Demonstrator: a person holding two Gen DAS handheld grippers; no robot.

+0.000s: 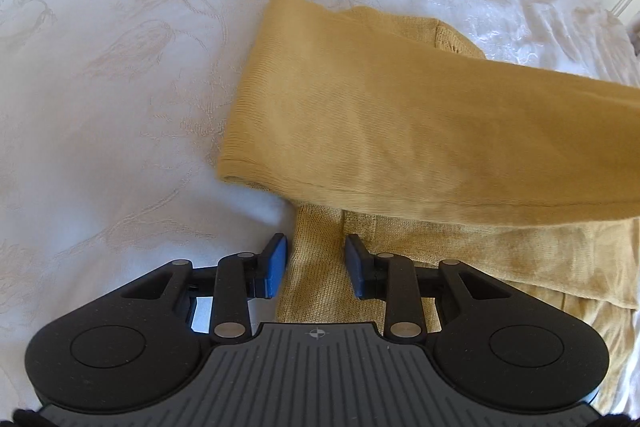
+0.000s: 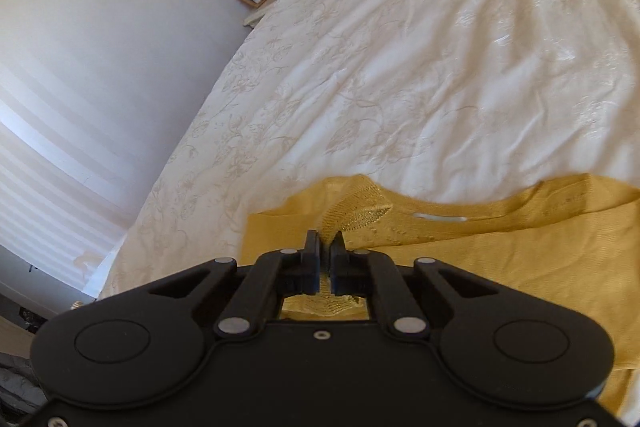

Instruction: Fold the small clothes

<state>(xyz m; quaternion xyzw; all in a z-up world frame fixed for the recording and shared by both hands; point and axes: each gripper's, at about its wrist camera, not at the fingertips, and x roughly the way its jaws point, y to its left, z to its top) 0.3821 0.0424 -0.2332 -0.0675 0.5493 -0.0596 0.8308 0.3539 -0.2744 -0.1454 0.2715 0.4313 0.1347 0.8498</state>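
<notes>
pinching yellow garment (image 2: pixel 500 251) in right tool (image 2: pixel 325 247)

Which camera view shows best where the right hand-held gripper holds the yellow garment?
The right wrist view: the right hand-held gripper is shut on a knit edge of the yellow garment. The left wrist view shows only a raised, blurred fold of the garment, not that grip.
</notes>
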